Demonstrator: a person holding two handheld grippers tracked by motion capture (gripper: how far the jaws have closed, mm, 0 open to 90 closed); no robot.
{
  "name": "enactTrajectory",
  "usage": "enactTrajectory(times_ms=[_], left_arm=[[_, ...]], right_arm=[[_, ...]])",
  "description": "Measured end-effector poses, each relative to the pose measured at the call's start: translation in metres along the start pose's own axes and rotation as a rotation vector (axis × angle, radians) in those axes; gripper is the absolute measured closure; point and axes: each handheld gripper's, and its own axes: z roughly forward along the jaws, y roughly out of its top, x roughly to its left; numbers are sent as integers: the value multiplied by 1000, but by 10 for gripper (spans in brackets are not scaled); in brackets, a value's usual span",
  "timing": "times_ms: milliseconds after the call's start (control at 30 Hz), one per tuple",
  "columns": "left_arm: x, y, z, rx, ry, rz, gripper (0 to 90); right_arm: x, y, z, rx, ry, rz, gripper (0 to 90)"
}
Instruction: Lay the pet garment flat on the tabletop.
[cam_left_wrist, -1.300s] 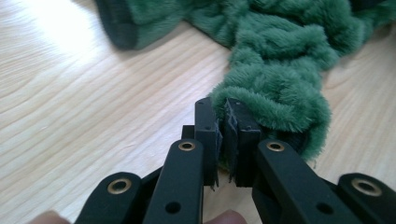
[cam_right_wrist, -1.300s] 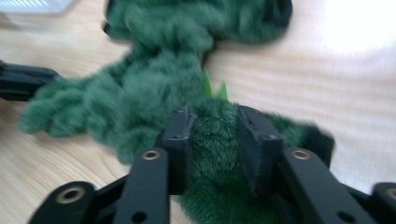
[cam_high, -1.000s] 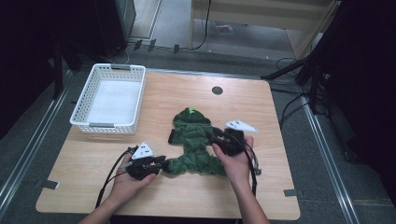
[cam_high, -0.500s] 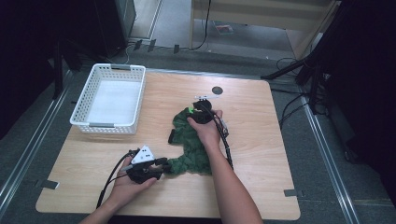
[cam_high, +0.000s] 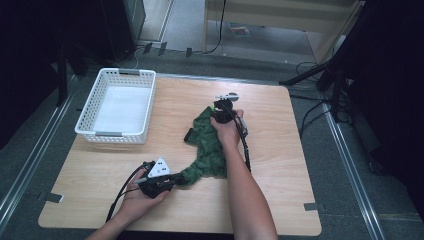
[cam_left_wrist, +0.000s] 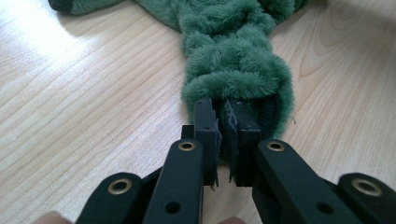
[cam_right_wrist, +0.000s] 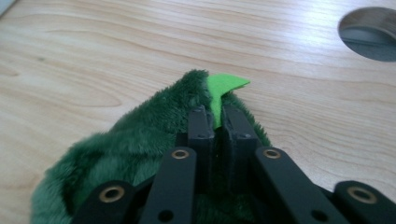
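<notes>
Green plush garment (cam_high: 210, 145), frame centre, long axis lower left to upper right; left gripper (cam_high: 175, 179) clamping near end, right gripper (cam_high: 218, 106) pinching far end.

white basket (cam_high: 117, 106) on wooden table (cam_high: 280, 165)

A person works at a wooden table (cam_high: 280, 165) with a gripper in each hand. The left gripper (cam_high: 176, 178), near the table's front edge, pinches the near end of a green fleece garment (cam_high: 209, 145), its jaws having just closed on the fabric. The right gripper (cam_high: 220, 106), at the end of an outstretched arm, meets the garment's far end, its jaws likewise just closing. A white basket (cam_high: 87, 120) sits at the table's far left corner, well apart from the garment.
</notes>
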Motion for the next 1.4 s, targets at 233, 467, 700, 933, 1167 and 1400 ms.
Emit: enactTrajectory(times_ms=[233, 467, 700, 933, 1167, 1400], left_arm=[[18, 4, -8, -119, -15, -142, 559], [41, 39, 6, -168, 90, -246, 518], [62, 74, 50, -140, 247, -351, 511], [73, 85, 72, -73, 259, -351, 707], [76, 80, 69, -46, 227, -344, 820], [77, 79, 74, -48, 197, -364, 814]], right_arm=[[-13, -5, -36, -83, 167, 52, 638], [-36, -22, -73, -93, 138, 57, 632], [-47, -38, -62, -26, 108, 62, 671], [-41, -41, -50, -11, 68, 32, 814], [-42, -56, -85, -94, 112, 38, 693], [-41, -92, -108, -68, 200, 72, 617]])
